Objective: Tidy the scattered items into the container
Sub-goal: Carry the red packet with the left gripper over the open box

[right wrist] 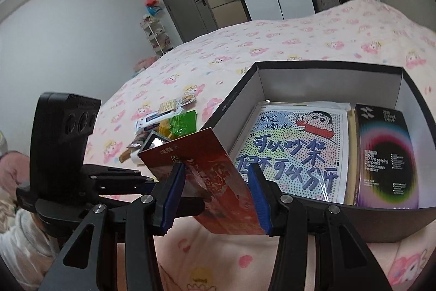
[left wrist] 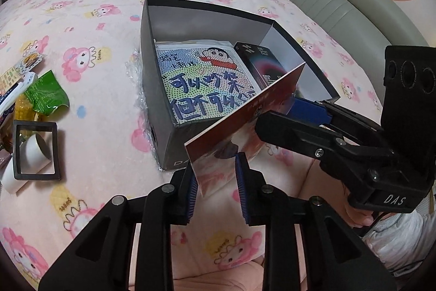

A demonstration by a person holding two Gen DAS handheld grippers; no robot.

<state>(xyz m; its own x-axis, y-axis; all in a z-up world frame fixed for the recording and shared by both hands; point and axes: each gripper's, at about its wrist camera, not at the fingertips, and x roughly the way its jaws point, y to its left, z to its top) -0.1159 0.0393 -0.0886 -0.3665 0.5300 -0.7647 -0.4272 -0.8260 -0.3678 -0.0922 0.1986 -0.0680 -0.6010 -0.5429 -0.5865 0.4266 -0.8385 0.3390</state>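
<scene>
A black open box (left wrist: 152, 89) (right wrist: 417, 220) sits on the pink bed. Inside lie a cartoon printed sheet (left wrist: 207, 81) (right wrist: 294, 152) and a dark screen-protector box (left wrist: 259, 64) (right wrist: 384, 154). A red flat card (left wrist: 245, 122) (right wrist: 215, 187) is held on edge over the box's near corner. My left gripper (left wrist: 215, 182) has its blue pads on either side of the card's lower end. My right gripper (right wrist: 215, 195) (left wrist: 305, 111) straddles the card's other end, its pads apart from it.
Scattered on the bed to the left are a green snack packet (left wrist: 46, 94) (right wrist: 182, 124), a black square frame (left wrist: 35, 152), a white roll (left wrist: 24, 168), a wipes pack (right wrist: 152, 119) and small cards (left wrist: 30, 62). A grey headboard (left wrist: 327, 2) borders the bed.
</scene>
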